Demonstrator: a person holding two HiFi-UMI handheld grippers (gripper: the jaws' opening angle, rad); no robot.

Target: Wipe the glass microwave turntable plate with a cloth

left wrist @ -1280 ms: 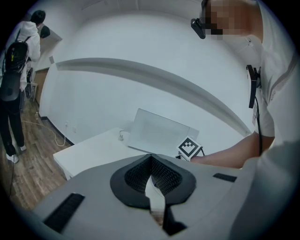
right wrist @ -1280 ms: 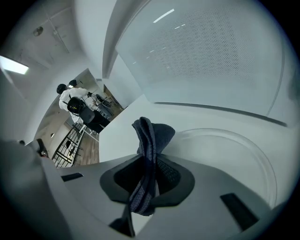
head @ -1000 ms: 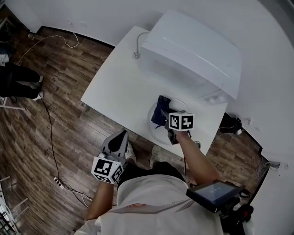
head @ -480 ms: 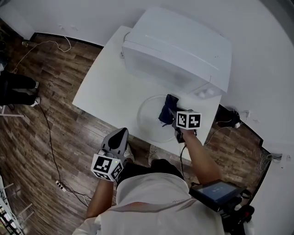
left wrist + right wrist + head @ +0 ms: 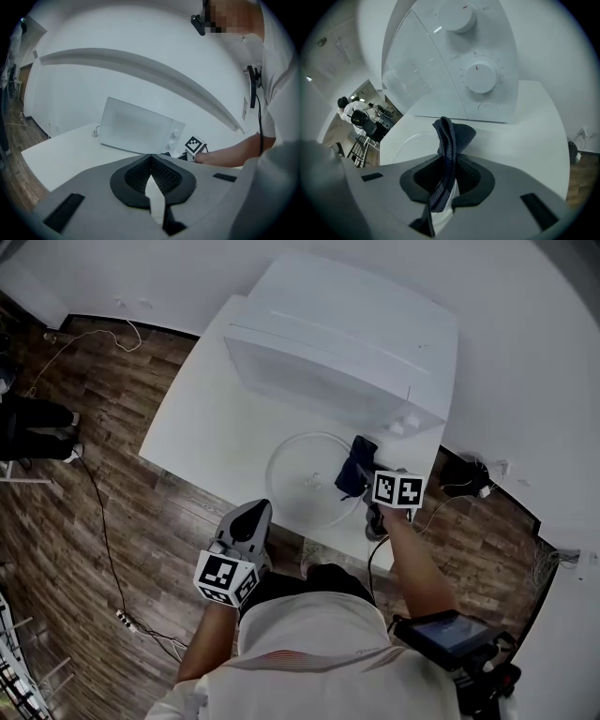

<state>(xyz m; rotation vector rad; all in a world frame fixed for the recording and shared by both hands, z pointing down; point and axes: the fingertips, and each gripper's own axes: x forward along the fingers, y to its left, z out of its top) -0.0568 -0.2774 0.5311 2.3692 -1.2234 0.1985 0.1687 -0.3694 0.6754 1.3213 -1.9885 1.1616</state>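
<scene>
The round glass turntable plate lies flat on the white table, in front of the microwave. My right gripper is shut on a dark blue cloth, which rests at the plate's right rim. In the right gripper view the cloth stands folded between the jaws of the right gripper, with the plate to its left. My left gripper hangs off the table's near edge, shut and holding nothing. The left gripper points toward the microwave.
A white microwave stands at the back of the table, door closed, its knobs close behind the cloth. Cables trail over the wooden floor at the left. A dark object lies on the floor at the table's right.
My right gripper has slid the cloth across the plate from its middle toward the right rim. The left gripper has stayed by the table's near edge.
</scene>
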